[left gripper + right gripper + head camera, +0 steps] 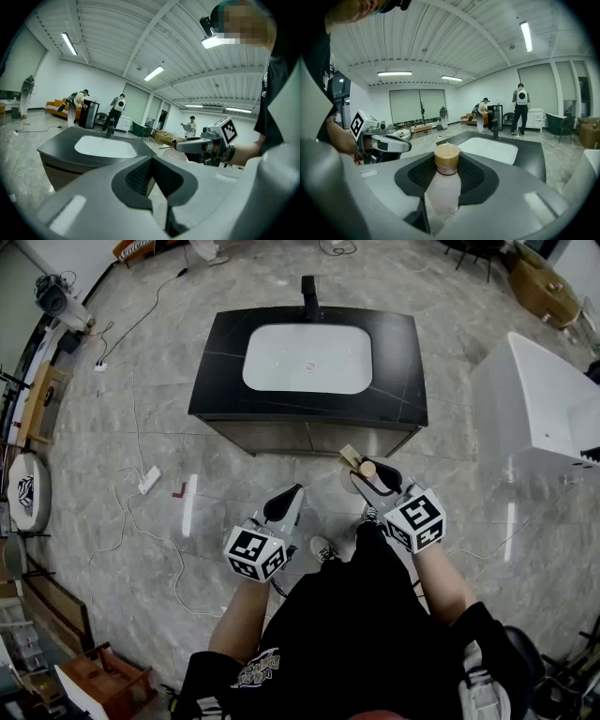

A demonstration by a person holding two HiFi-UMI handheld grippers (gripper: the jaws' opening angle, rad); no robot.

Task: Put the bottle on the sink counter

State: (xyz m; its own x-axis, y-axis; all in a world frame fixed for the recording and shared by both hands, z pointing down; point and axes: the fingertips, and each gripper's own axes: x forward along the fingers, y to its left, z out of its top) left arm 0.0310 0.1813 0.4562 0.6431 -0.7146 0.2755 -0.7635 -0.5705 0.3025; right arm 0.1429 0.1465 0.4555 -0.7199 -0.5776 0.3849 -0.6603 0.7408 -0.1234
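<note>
Carrying bottle (443,185) clamped in right gripper (375,486), short of sink counter (398,381) front edge. Left gripper (284,506) closed, empty. Placement pending.

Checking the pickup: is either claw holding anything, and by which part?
The right claw grips the pale pink translucent bottle with a tan cap by its body, below the cap. The left claw holds nothing.
</note>
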